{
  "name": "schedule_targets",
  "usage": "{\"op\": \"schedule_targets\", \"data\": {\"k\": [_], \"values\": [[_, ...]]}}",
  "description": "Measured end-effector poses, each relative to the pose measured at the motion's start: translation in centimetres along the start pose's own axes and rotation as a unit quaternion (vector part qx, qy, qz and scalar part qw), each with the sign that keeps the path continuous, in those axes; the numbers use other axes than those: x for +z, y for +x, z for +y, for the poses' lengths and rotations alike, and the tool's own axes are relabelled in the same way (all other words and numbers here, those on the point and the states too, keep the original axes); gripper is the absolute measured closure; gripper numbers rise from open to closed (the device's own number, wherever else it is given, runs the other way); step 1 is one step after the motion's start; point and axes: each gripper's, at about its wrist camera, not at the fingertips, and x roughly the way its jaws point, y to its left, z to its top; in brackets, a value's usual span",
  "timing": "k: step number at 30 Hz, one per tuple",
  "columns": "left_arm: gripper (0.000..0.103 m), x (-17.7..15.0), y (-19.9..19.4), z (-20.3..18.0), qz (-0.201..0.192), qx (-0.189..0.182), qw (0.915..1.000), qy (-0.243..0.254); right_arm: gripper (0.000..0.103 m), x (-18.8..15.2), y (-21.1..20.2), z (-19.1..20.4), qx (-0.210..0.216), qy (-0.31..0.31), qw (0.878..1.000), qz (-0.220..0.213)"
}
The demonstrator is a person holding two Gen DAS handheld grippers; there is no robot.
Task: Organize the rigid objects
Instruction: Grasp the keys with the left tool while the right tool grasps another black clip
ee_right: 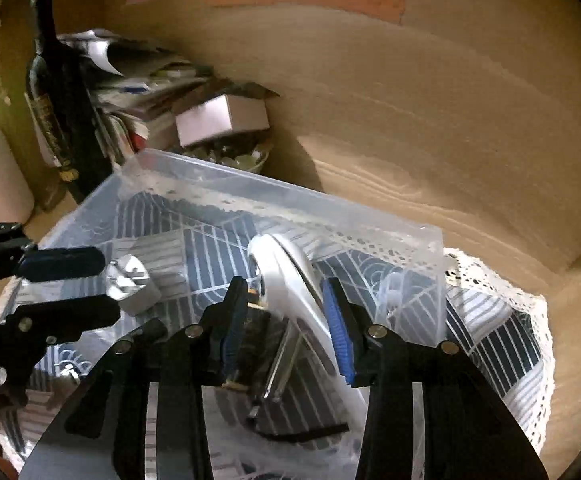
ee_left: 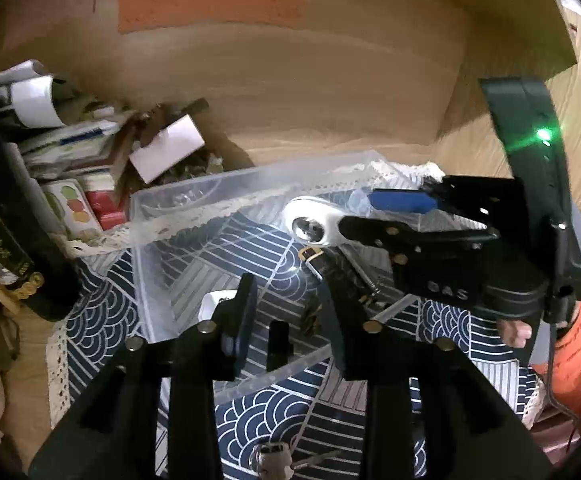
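My right gripper (ee_right: pixel 286 320) hangs over the clear plastic bin (ee_right: pixel 250 196), jaws spread wide, blue pads on either side of the white handled tool (ee_right: pixel 290 280). That tool lies inside the bin on its floor, round metal-eyed head toward the far wall, and its body runs back toward me between my right fingers. Long axis: roughly along the line of my right fingers, tilted a little so the head leans left of centre. I cannot tell if either pad touches it; there seems to be a gap on both sides. From the left wrist view the same tool (ee_left: pixel 310 220) shows its head just past the tip of the right-hand fingers, which reach in from the right side of the bin. My left gripper (ee_left: pixel 286 308) is also open, with nothing between its fingers, poised above the near wall of the bin, the small white plug adapter (ee_left: pixel 212 306) just beside its left finger. In the right view that adapter (ee_right: pixel 130 284) sits close to the left gripper's tips. Judgement: the right hand is nearer the tool and already straddles it across the narrow width, so closing should need little turning. A dark strap and a metal rod lie under the handle; a low grasp risks catching them. Bin rests on the patterned cloth (ee_left: pixel 102 312).
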Motion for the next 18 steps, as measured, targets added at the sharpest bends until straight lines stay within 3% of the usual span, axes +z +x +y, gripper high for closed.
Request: {"op": "schedule_targets", "data": {"k": [6,11,15,17,18], "values": [[0.056,-0.2,-3.5,-0.5,-0.035,0.013,0.9993,0.003,0.047,-0.7,-4.4,1.2,-0.006,0.007,0.999,-0.042],[0.036,-0.9,-7.0,-0.6,-0.07,0.035,0.9969,0.004,0.032,-1.8,-8.1,2.3,-0.008,0.015,0.997,-0.077],[0.034,-2.2,-8.5,-0.4,-0.07,0.046,0.9965,-0.004,0.026,-3.2,-10.3,3.3,-0.01,0.017,0.996,-0.09],[0.02,-3.2,-9.1,-0.2,-0.066,0.05,0.9965,-0.011,0.021,-4.2,-11.0,3.8,-0.01,0.02,0.995,-0.094],[0.019,-3.6,-9.3,-0.2,-0.066,0.053,0.9963,-0.013,0.021,-4.7,-11.1,4.1,-0.01,0.021,0.995,-0.093]]}}
